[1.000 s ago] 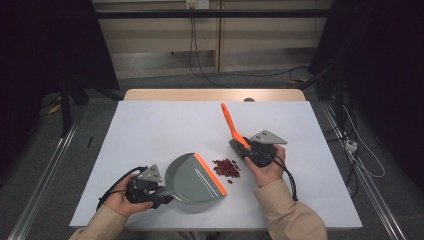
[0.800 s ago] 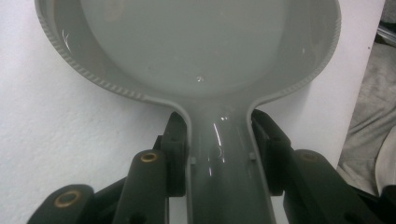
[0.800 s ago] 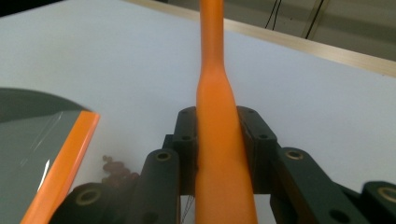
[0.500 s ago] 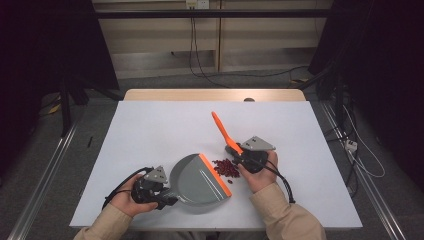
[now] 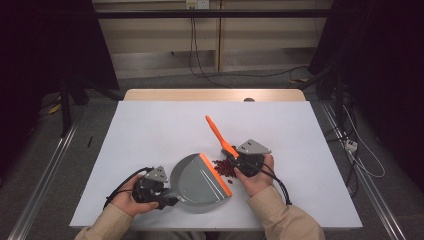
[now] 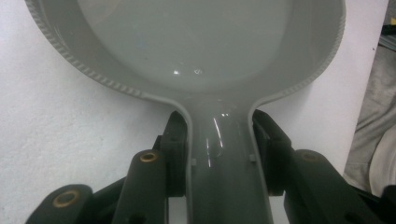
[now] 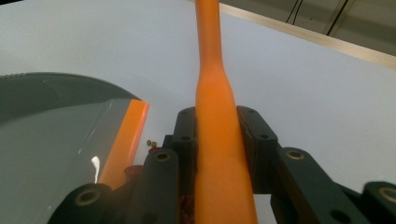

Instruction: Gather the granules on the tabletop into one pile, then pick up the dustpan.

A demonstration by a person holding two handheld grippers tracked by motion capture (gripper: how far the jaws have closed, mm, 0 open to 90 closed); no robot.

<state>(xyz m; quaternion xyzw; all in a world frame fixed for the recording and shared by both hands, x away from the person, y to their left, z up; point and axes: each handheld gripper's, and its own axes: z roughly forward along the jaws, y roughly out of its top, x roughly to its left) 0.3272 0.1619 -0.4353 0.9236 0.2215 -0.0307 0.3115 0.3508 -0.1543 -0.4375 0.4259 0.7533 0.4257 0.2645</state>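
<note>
A grey dustpan [image 5: 195,182] with an orange lip [image 5: 216,172] lies flat on the white table [image 5: 150,130]. My left gripper [image 5: 169,196] is shut on its handle [image 6: 219,158], with both pads [image 6: 176,140] pressing the sides. The pan's bowl [image 6: 205,42] looks bare inside. My right gripper [image 5: 235,156] is shut on an orange brush handle [image 5: 218,134] that slants up and away to the left. That handle [image 7: 215,140] runs between the jaws. Small dark red beans [image 5: 224,166] lie heaped just right of the orange lip [image 7: 122,140], under the brush.
A wooden strip [image 5: 210,95] borders the table's far edge, with cables on the floor behind it. White table surface [image 7: 303,84] stretches beyond the brush. A cable [image 5: 120,187] trails from the left gripper and another [image 5: 281,182] from the right.
My right gripper has moved left and nearer, carrying the brush toward the dustpan's lip; the handle leans further left. The beans now sit closer against the lip. The left hand has barely shifted.
</note>
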